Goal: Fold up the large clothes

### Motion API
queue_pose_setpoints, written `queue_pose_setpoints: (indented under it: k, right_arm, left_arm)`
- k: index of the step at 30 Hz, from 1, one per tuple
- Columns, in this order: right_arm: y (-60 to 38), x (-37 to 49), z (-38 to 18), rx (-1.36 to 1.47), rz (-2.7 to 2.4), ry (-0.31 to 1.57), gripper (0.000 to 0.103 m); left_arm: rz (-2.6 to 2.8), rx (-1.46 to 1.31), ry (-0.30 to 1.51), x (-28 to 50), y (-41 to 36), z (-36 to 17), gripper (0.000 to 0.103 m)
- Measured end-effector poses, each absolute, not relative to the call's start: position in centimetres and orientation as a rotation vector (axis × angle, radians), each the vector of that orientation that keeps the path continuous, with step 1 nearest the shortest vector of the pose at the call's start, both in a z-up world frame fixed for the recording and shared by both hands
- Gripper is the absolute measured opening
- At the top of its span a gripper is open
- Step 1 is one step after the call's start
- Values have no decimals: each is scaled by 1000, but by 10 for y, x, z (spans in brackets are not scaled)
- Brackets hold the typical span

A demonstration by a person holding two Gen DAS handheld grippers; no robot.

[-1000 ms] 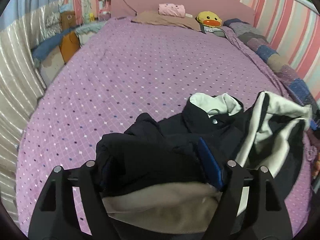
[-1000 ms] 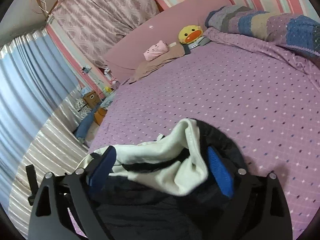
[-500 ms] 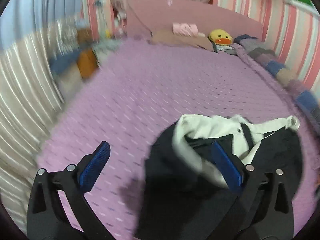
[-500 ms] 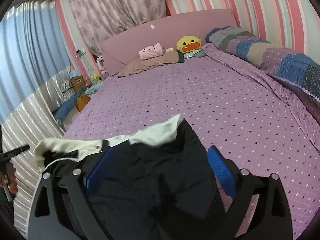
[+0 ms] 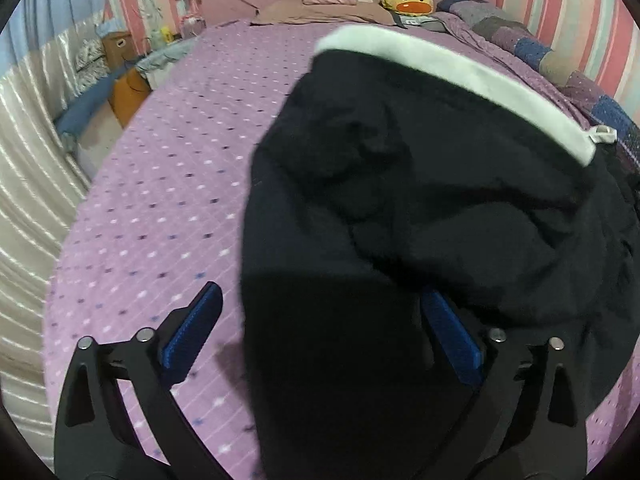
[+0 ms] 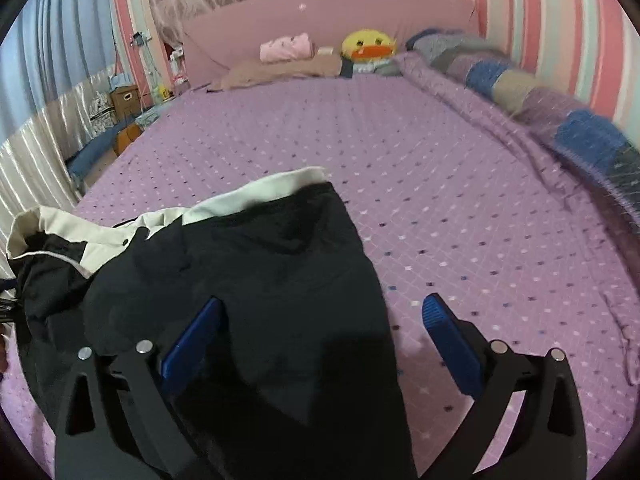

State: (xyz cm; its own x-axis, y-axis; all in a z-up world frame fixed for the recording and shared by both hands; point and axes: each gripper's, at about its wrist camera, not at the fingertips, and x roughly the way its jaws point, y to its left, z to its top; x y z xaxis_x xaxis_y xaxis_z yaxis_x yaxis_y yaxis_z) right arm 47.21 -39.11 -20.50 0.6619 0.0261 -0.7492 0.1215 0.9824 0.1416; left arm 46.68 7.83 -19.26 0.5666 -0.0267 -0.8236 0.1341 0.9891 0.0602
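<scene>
While the dark jacket (image 5: pixel 420 208) lies rumpled on the purple bedspread (image 5: pixel 168 168), its white lining (image 5: pixel 460 68) showing along the far edge, the step in hand appears to be a release after laying it down. Both the left gripper (image 5: pixel 320 332) and the right gripper (image 6: pixel 320 336) have just been opening and stand wide, straddling cloth without pinching it. Next, likely: fresh grips on an edge or sleeve, to flatten it.
</scene>
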Motion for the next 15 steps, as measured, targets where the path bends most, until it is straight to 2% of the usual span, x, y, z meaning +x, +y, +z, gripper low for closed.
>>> queue_pose_setpoints:
  k: [2,3,4,5,6,7,8,10,15]
  right_arm:
    - [-399,485,-215,245,0,882,100]
    - [-401,491,-220,262,19,896,100]
    - [-402,496,-223,265,28,906,92]
    - [-401,498,-224,264,33,909,74]
    - [-398,500,-223,264,35,909,66]
    - [-397,501,-223,269,43,905,45]
    - [-395,501,-223,266,50,894,33]
    - [-391,499,-216,240,32,857,25]
    - [-408,491,-189,369,-1,677,22]
  left_arm:
    - [-109,79,978,482,76,-198,82]
    - [-104,63,981,489,76,-199,71]
    - [-97,45,988,495,75,-199,56]
    - [-86,33,994,499,76,-200,50]
    - [-69,20,998,504,76,-202,39]
    - [-56,19,995,506,76,-200,28]
    - [-50,18,993,509,76,-199,24]
    - [-43,6,977,510,75,-191,12]
    - [-33,-68,918,508,92,-176,11]
